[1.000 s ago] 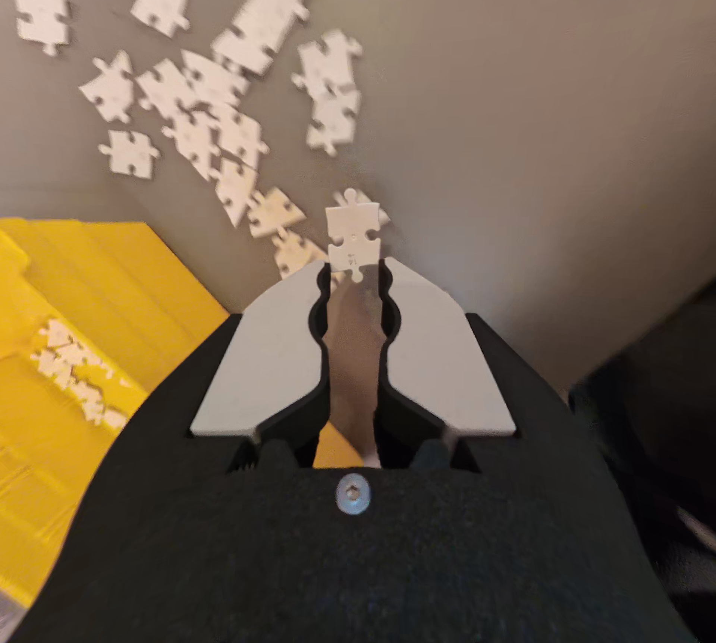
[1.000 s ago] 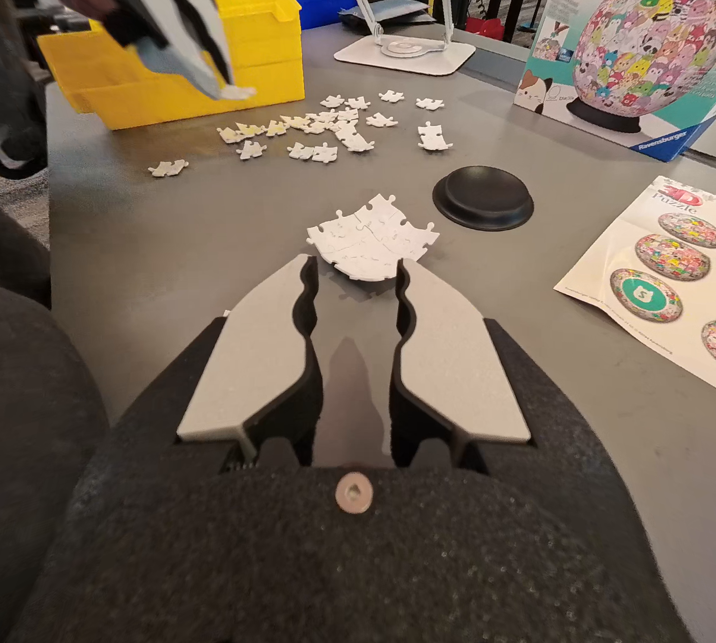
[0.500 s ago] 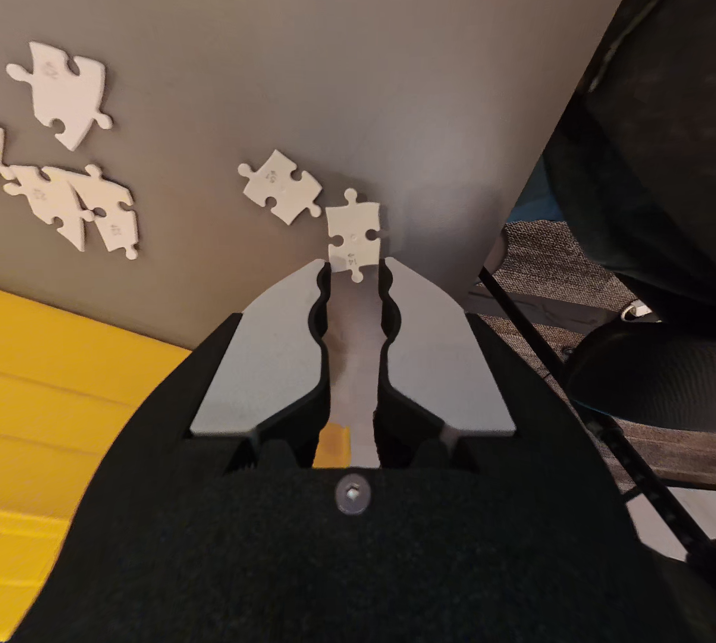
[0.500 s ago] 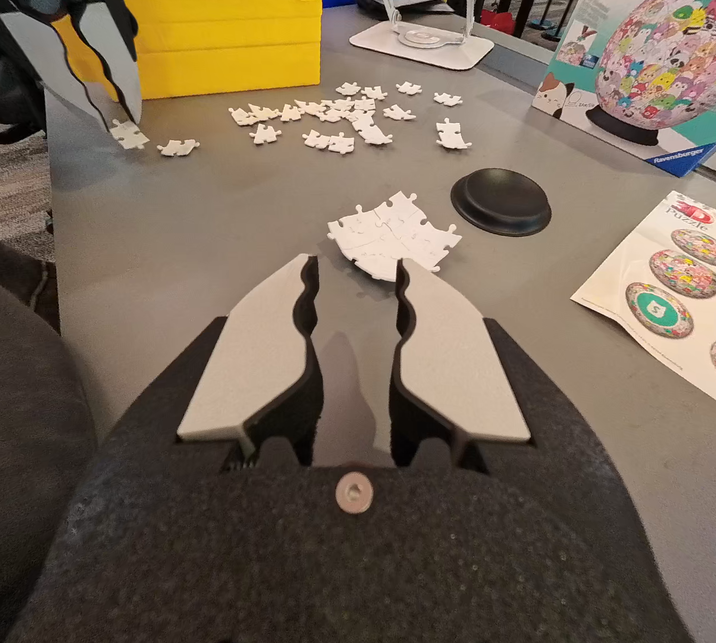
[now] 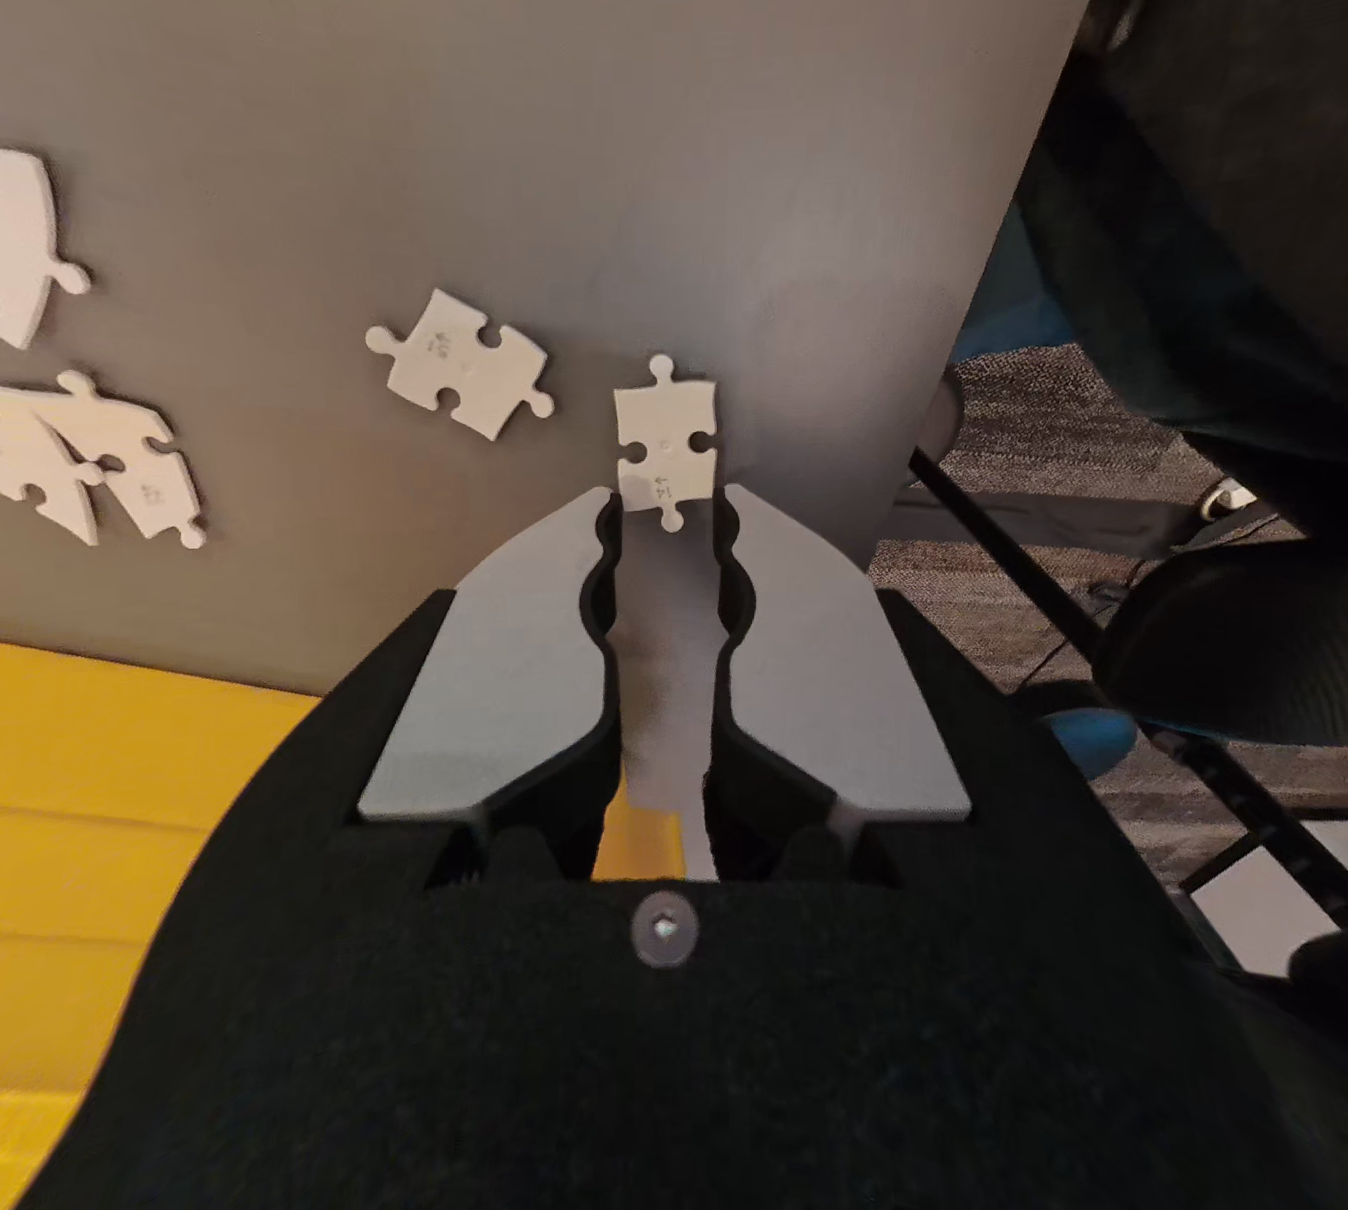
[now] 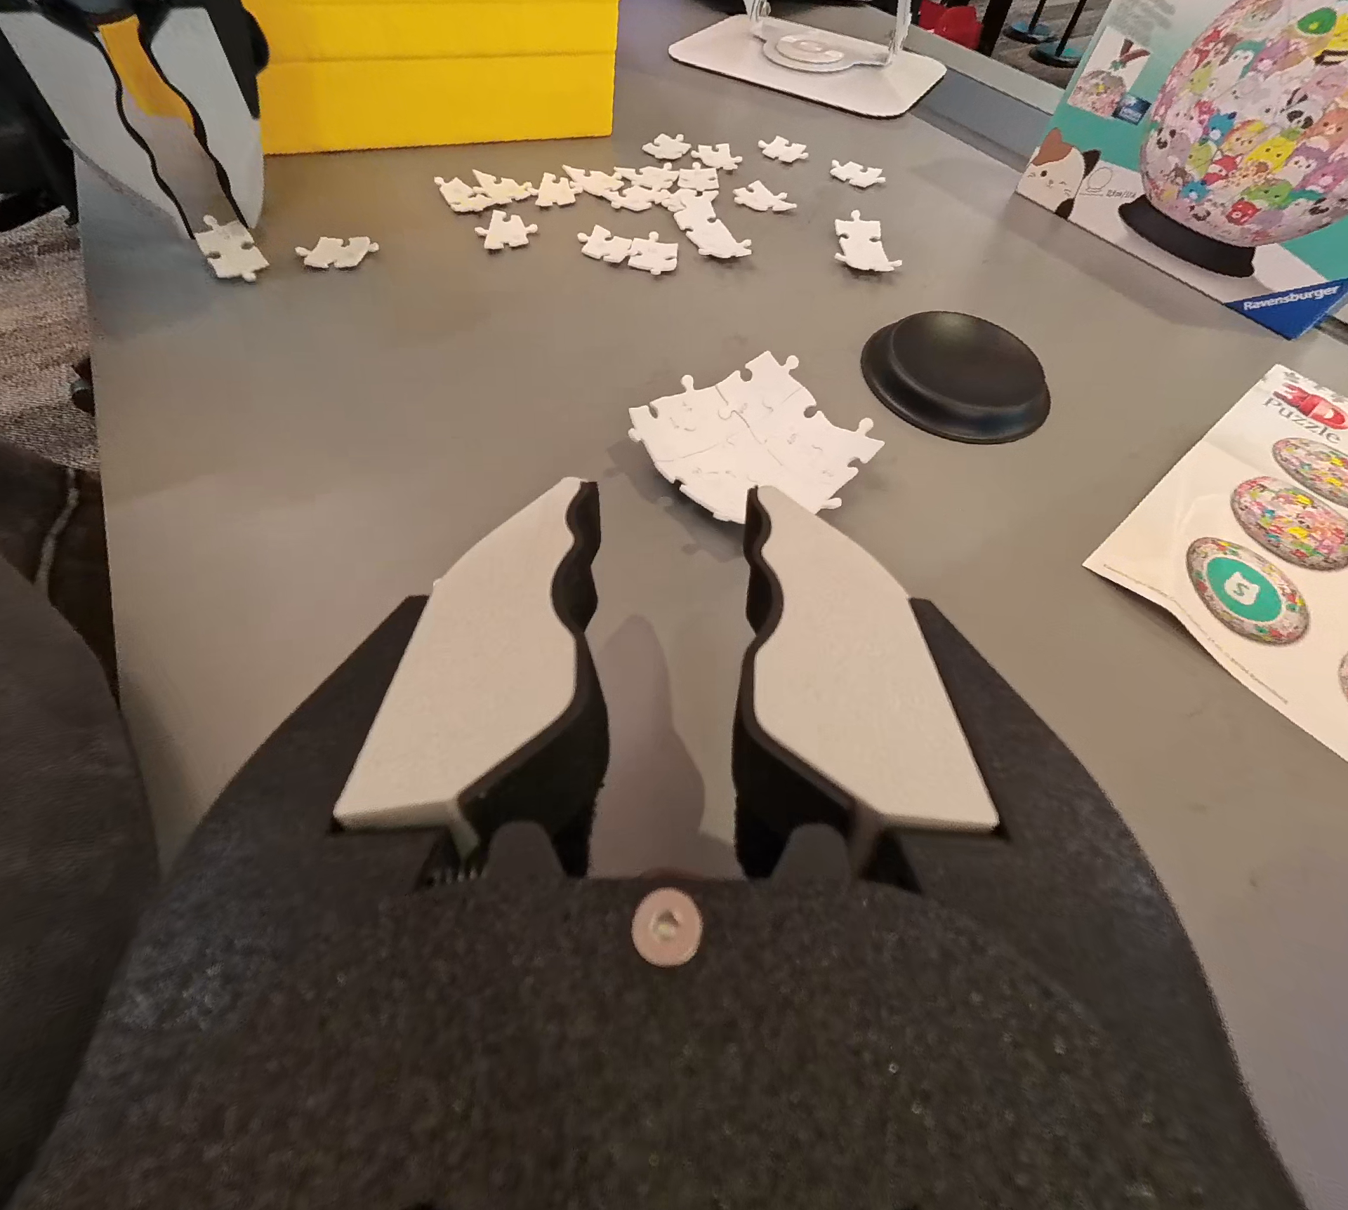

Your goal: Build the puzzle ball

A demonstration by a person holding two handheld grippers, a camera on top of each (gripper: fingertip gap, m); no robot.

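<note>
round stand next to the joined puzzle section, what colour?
Plain black, matte. The round stand shows best in the right wrist view, right of the joined puzzle section.

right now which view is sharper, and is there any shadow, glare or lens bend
Right wrist view: sharp and evenly lit, table showing soft sheen, yellow bin edges bowed by the wide lens. Left wrist view: dimmer and warmer, held puzzle piece crisp, loose pieces at the left edge slightly soft, a pale glare patch on the table beside the held piece.

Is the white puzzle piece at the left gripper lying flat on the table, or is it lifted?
Lying flat: in the right wrist view the puzzle piece rests on the grey table, under the left gripper fingertips.
</note>
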